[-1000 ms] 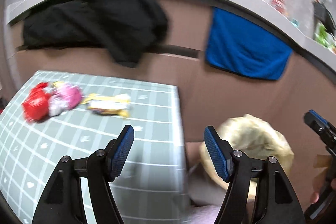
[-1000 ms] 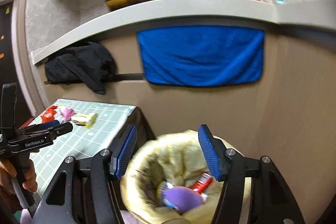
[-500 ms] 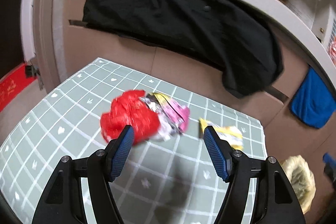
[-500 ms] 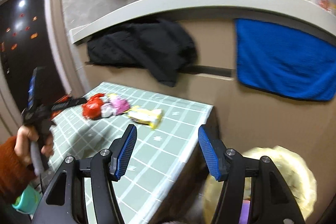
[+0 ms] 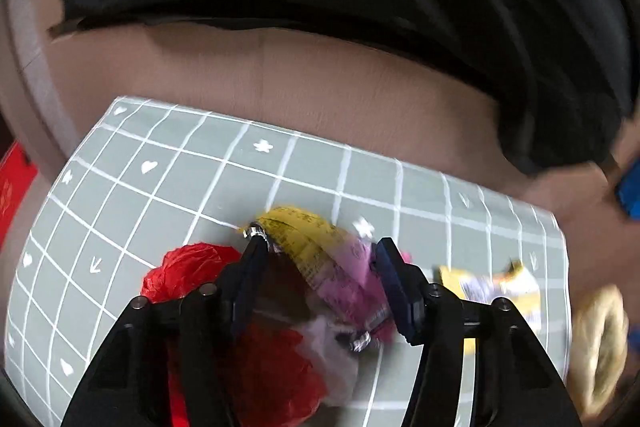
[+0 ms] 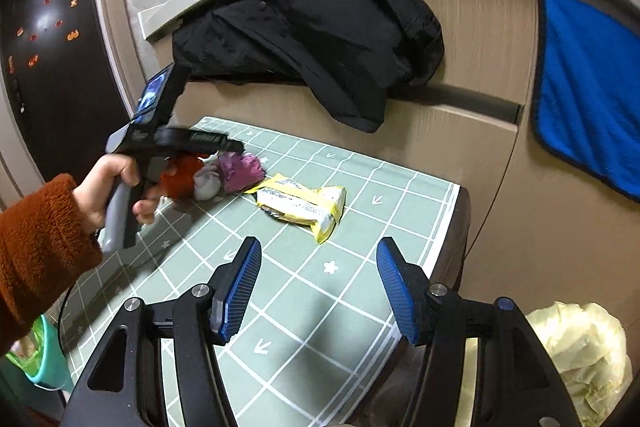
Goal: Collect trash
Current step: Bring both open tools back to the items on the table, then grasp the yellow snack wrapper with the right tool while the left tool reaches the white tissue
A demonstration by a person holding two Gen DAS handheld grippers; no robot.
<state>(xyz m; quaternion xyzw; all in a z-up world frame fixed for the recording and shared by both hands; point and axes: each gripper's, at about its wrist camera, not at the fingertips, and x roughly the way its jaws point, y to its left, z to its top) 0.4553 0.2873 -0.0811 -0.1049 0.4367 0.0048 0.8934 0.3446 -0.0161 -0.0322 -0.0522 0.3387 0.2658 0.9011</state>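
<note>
While the left gripper point(image 5: 320, 259) closes its jaws around the pink-and-yellow wrapper point(image 5: 340, 267), not yet clamped, the right gripper point(image 6: 318, 287) hangs wide and empty, the yellow packet point(image 6: 300, 205) just ahead, presumably ready to take it for the lined bin point(image 6: 580, 351).

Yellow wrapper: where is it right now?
In the right wrist view the yellow wrapper lies alone mid-table on the green grid tablecloth, just right of the pink and red trash pile, ahead of the right gripper.
</note>
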